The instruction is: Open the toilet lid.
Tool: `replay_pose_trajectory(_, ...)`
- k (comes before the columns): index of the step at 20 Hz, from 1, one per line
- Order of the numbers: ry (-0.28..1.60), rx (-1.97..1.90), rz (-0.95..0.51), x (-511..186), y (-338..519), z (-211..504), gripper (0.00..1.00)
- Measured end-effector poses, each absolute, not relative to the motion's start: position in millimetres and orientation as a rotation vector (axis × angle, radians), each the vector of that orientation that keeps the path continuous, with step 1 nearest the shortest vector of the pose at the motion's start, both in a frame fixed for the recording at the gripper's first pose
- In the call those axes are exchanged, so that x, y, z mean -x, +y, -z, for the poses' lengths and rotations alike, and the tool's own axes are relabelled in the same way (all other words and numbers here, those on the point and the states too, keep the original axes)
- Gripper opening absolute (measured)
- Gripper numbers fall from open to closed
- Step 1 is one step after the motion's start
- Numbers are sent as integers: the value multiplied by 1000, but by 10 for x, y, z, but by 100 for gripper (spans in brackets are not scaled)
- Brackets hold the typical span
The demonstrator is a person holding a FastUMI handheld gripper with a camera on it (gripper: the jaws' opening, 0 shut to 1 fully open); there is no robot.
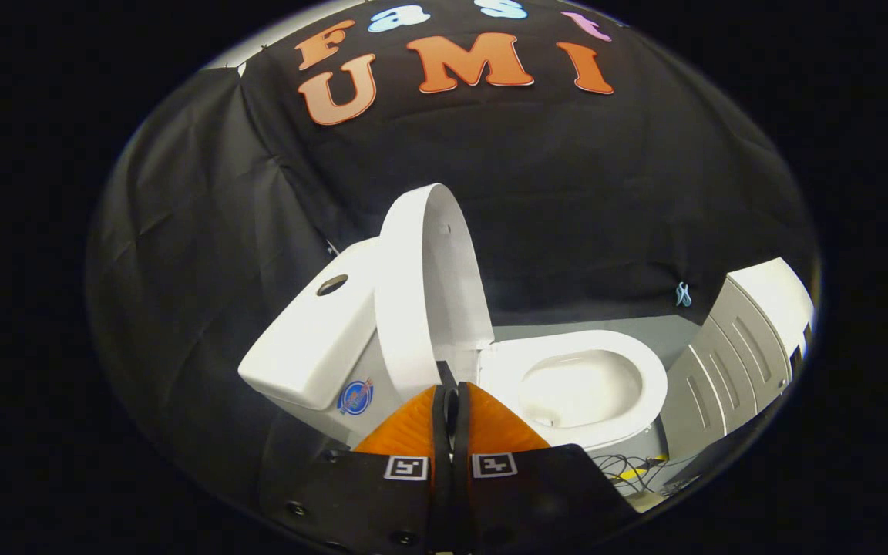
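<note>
step: lid (432,285) upright against tank (313,339), bowl (579,385) exposed, opening looks done | fingers (450,389) pressed together, holding nothing | next: likely just back away

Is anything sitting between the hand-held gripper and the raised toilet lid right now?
Nothing visible. The hand-held gripper, fingers closed together, sits just before the upright white plastic toilet lid, which leans toward the white cistern.
</note>
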State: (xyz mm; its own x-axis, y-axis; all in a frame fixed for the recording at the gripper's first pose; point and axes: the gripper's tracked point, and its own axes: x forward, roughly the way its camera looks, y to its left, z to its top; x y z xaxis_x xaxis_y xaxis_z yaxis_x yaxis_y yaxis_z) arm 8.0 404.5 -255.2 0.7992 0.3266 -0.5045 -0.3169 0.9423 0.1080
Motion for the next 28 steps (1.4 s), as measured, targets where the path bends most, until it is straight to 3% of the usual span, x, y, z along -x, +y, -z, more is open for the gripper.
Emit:
replay_pose_trajectory(6, 541, 49, -378, 27, 4507, 2638, 7)
replay_pose_trajectory(16, 519, 99, -365, 39, 4542, 2646, 8)
replay_pose_trajectory(20, 497, -3, -454, 74, 4538, 2409, 27)
replay_pose_trajectory(27, 366, -78, -406, -174, 3794, 1733, 100)
replay_pose_trajectory(28, 338, -88, -394, -208, 3650, 1622, 99)
